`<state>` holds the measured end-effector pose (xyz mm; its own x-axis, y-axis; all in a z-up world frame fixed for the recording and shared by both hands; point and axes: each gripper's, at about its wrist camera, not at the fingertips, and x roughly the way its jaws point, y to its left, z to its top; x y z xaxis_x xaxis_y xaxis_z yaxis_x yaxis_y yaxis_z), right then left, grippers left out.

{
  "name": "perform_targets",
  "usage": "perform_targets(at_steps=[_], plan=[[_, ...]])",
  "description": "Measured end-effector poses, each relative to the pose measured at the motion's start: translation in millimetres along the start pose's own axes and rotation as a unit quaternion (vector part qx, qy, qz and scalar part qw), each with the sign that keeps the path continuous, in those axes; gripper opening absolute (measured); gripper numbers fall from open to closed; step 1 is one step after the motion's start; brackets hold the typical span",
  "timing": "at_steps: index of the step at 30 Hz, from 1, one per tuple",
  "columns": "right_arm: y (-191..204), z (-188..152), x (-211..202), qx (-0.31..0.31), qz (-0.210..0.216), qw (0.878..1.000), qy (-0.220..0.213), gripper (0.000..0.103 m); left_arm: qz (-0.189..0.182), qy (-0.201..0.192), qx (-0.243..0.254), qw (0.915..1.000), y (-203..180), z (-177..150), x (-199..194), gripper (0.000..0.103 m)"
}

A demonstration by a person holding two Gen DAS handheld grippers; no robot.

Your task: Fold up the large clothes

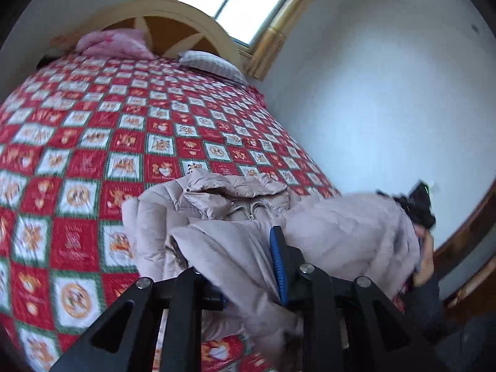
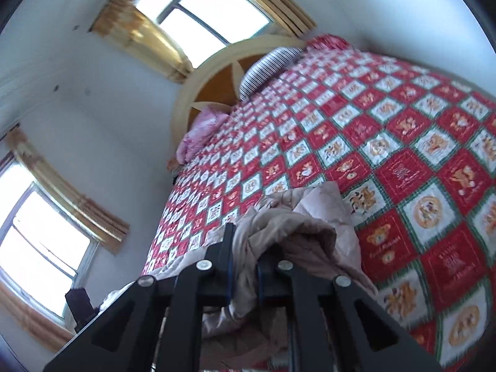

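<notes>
The left gripper point(image 1: 248, 266), black with a blue-padded finger, was clamped on a fold of the beige quilted puffer jacket point(image 1: 235, 217); cloth filled the gap between its fingers, and the near finger was mostly buried in it. The right gripper point(image 2: 245, 254), also black with blue pads, had its fingers pressed onto a bunched ridge of the same jacket point(image 2: 297, 226).

The jacket lay crumpled at the near edge of the red-and-white checked quilt point(image 1: 93, 130) printed with bear motifs, its zipped collar turned up toward the far end of the quilt. In the left wrist view, a person's hand with a dark device showed at the jacket's right end, blurred.

Beyond the jacket the quilt ran bare to its far end, where a crumpled pink pillow point(image 1: 114, 43) and a grey striped pillow point(image 1: 210, 62) rested against a curved pale wooden headboard point(image 1: 173, 12). Above the headboard stood a bright window point(image 1: 245, 0) with golden curtains point(image 1: 279, 34). In the right wrist view a second window point(image 2: 40, 248) stood to the left of the quilt.
</notes>
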<state>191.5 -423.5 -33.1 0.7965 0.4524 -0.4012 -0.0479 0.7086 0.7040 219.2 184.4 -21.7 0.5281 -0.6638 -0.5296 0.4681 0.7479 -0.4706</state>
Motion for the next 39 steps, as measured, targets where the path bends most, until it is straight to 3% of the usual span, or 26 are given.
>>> perform_targets(at_steps=[5, 6, 7, 8, 9, 10, 13, 17, 20, 23, 25, 26, 27, 29, 30, 32, 34, 37, 39], plan=[[-10.5, 18.7, 32.6, 0.008, -0.015, 1.000, 0.015, 0.013, -0.039, 0.002, 0.006, 0.9992, 21.0, 7.2, -28.6, 0.028], [-12.6, 20.8, 36.1, 0.011, -0.014, 1.000, 0.017, 0.013, -0.029, -0.013, 0.006, 0.9995, 25.7, 8.2, -36.7, 0.040], [-16.0, 23.8, 41.4, 0.012, -0.018, 1.000, 0.020, 0.013, 0.013, -0.039, 0.009, 0.9991, 30.6, 9.5, -47.7, 0.052], [-16.2, 24.8, 45.6, 0.011, -0.021, 0.999, 0.022, 0.013, 0.045, -0.061, 0.010, 0.9971, 34.1, 10.0, -56.9, 0.078], [-17.8, 26.5, 51.1, 0.014, -0.024, 0.999, 0.025, 0.013, 0.071, -0.092, 0.007, 0.9932, 37.2, 9.9, -67.0, 0.085], [-20.5, 28.3, 58.0, 0.017, -0.030, 0.999, 0.029, 0.013, 0.103, -0.135, -0.001, 0.9855, 36.7, 9.1, -77.5, 0.085], [-25.6, 32.2, 78.7, 0.023, -0.040, 0.998, 0.040, 0.013, 0.133, -0.180, 0.024, 0.9743, 8.2, 8.7, -74.8, 0.085], [-29.0, 38.4, 119.3, 0.026, -0.062, 0.996, 0.061, 0.013, 0.140, -0.183, 0.136, 0.9636, -71.1, -1.1, -20.1, 0.086], [-35.8, 42.5, 146.5, 0.034, -0.079, 0.994, 0.071, 0.013, 0.128, -0.139, 0.214, 0.9584, -120.3, -14.3, 46.6, 0.086], [-45.6, 43.9, 169.1, 0.045, -0.094, 0.991, 0.081, 0.013, 0.139, -0.087, 0.264, 0.9506, -143.8, -24.7, 118.3, 0.086], [-52.5, 44.2, 180.3, 0.055, -0.099, 0.990, 0.086, 0.013, 0.203, -0.066, 0.316, 0.9245, -146.9, -31.8, 172.3, 0.086], [-54.5, 44.7, 185.8, 0.054, -0.104, 0.989, 0.086, 0.014, 0.237, -0.054, 0.320, 0.9157, -139.7, -31.3, 195.1, 0.086], [-55.1, 45.4, 190.6, 0.048, -0.107, 0.989, 0.088, 0.016, 0.259, -0.040, 0.312, 0.9131, -127.9, -29.1, 215.3, 0.086], [-55.1, 45.4, 191.8, 0.045, -0.121, 0.988, 0.086, 0.026, 0.280, -0.018, 0.277, 0.9190, -103.5, -22.9, 240.2, 0.086], [-51.7, 45.7, 187.8, 0.042, -0.126, 0.988, 0.079, 0.045, 0.291, -0.012, 0.251, 0.9229, -90.1, -19.9, 248.8, 0.086], [-37.7, 45.8, 177.6, 0.024, -0.121, 0.991, 0.054, 0.070, 0.292, -0.005, 0.208, 0.9337, -68.9, -15.7, 257.9, 0.086], [-13.7, 42.4, 163.2, -0.021, -0.129, 0.991, 0.018, 0.078, 0.289, -0.007, 0.177, 0.9408, -55.1, -12.7, 263.4, 0.086], [37.9, 21.4, 150.0, -0.137, -0.143, 0.979, -0.044, 0.086, 0.299, -0.006, 0.168, 0.9393, -51.3, -7.4, 277.4, 0.087], [58.2, 4.2, 162.7, -0.181, -0.118, 0.976, -0.027, 0.086, 0.305, -0.003, 0.162, 0.9384, -45.7, -1.8, 284.0, 0.087]])
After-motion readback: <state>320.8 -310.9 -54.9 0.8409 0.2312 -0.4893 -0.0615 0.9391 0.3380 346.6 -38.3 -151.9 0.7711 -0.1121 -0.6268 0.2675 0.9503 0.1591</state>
